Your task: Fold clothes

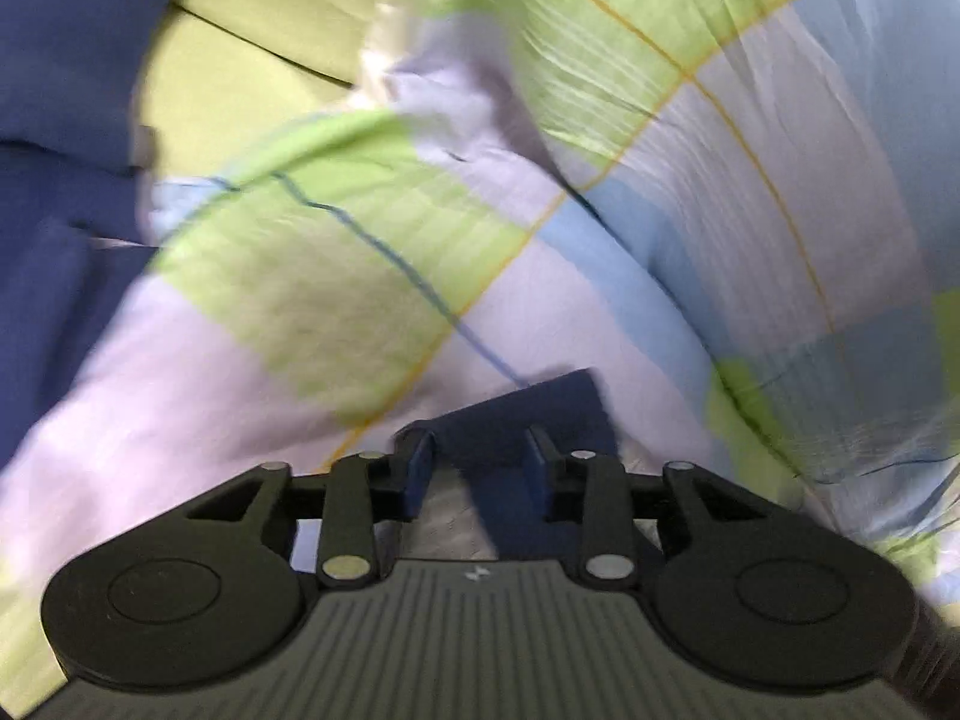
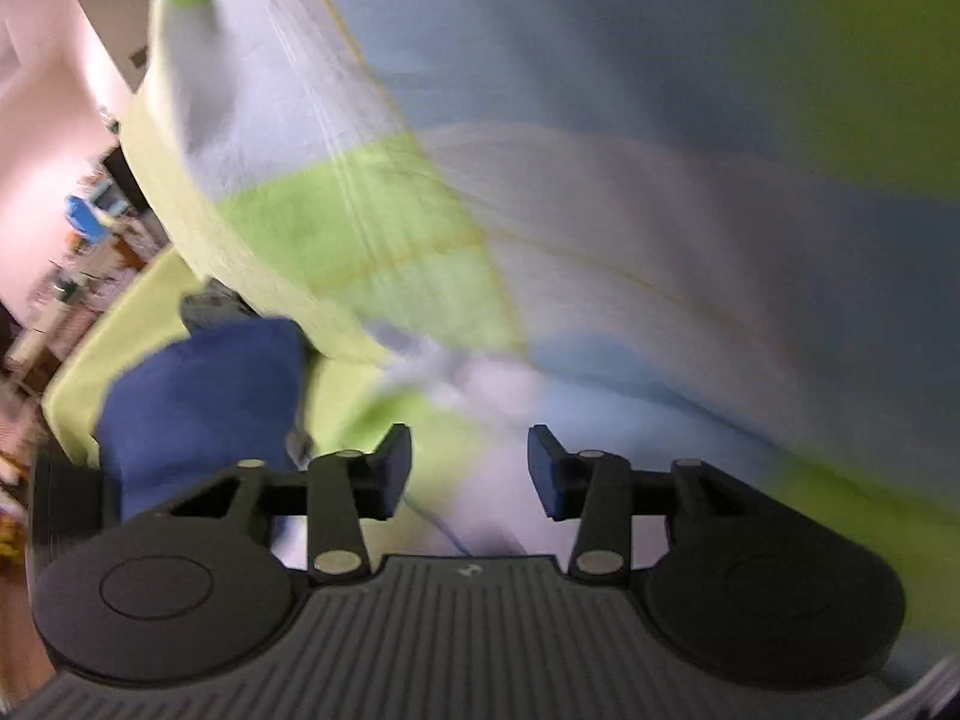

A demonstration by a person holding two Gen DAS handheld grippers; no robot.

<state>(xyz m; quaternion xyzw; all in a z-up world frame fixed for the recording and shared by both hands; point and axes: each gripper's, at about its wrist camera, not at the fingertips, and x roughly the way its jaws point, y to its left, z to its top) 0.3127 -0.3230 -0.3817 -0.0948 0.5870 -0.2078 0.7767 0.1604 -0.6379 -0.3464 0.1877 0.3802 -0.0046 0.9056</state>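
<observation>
A dark blue garment [image 1: 66, 120] lies bunched at the left on a yellow-green sheet [image 1: 252, 48]. One corner of dark blue cloth [image 1: 528, 408] shows between the fingers of my left gripper [image 1: 480, 468]. The jaws stand apart, and I see no pad pressing on the cloth. In the right wrist view the blue garment [image 2: 198, 396] sits at the lower left. My right gripper [image 2: 471, 468] is open beside it, with nothing between its fingers. Both views are blurred.
A puffy checked quilt [image 1: 360, 276] in green, white and light blue fills most of both views [image 2: 600, 240]. The yellow-green sheet [image 2: 84, 372] ends at the bed's edge on the left. Beyond it are a pink wall [image 2: 42, 120] and blurred furniture clutter [image 2: 78, 252].
</observation>
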